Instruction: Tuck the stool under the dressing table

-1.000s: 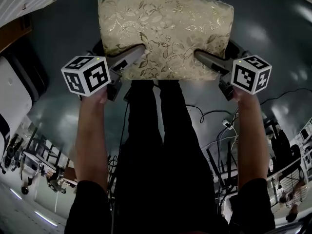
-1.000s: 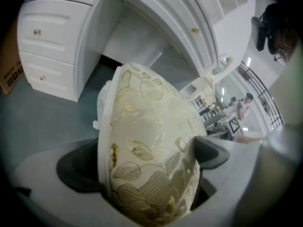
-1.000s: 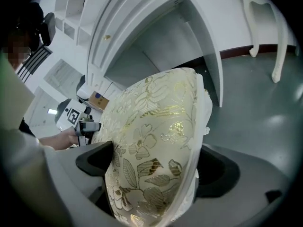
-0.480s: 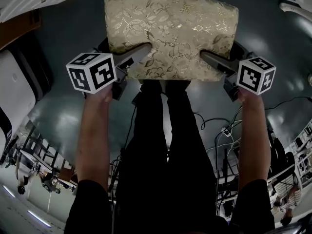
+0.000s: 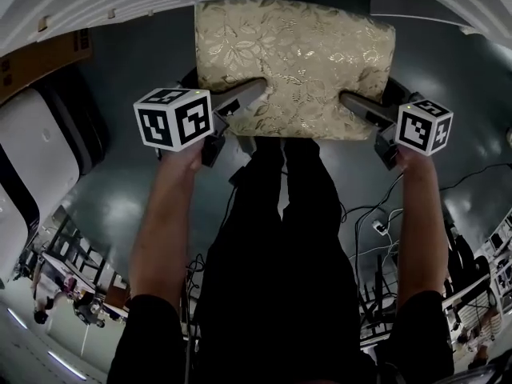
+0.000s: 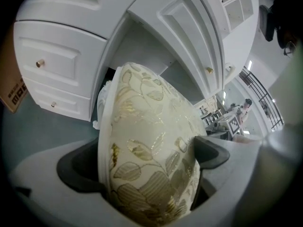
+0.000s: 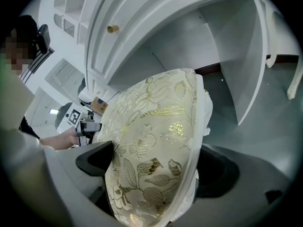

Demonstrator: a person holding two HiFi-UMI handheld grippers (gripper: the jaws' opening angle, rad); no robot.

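Note:
The stool (image 5: 296, 62) has a cream cushion with a gold leaf pattern; its far edge reaches the white dressing table (image 5: 104, 2) at the top of the head view. My left gripper (image 5: 244, 102) is shut on the cushion's near left edge, and my right gripper (image 5: 356, 109) is shut on its near right edge. In the left gripper view the cushion (image 6: 147, 160) fills the gap between the jaws, with the table's knee opening (image 6: 142, 51) straight beyond. The right gripper view shows the same cushion (image 7: 151, 160) clamped and the opening (image 7: 208, 46) ahead. The stool's legs are hidden.
White drawers with gold knobs (image 6: 40, 63) flank the opening on the left. A brown cardboard box (image 5: 40, 58) and a white case (image 5: 32, 158) stand on the left of the grey floor (image 5: 456, 94). Cables (image 5: 368, 214) lie behind my legs.
The stool has moved forward with both grippers still clamped on it. The dressing table has come into view at the top, and the cushion's far edge now meets it.

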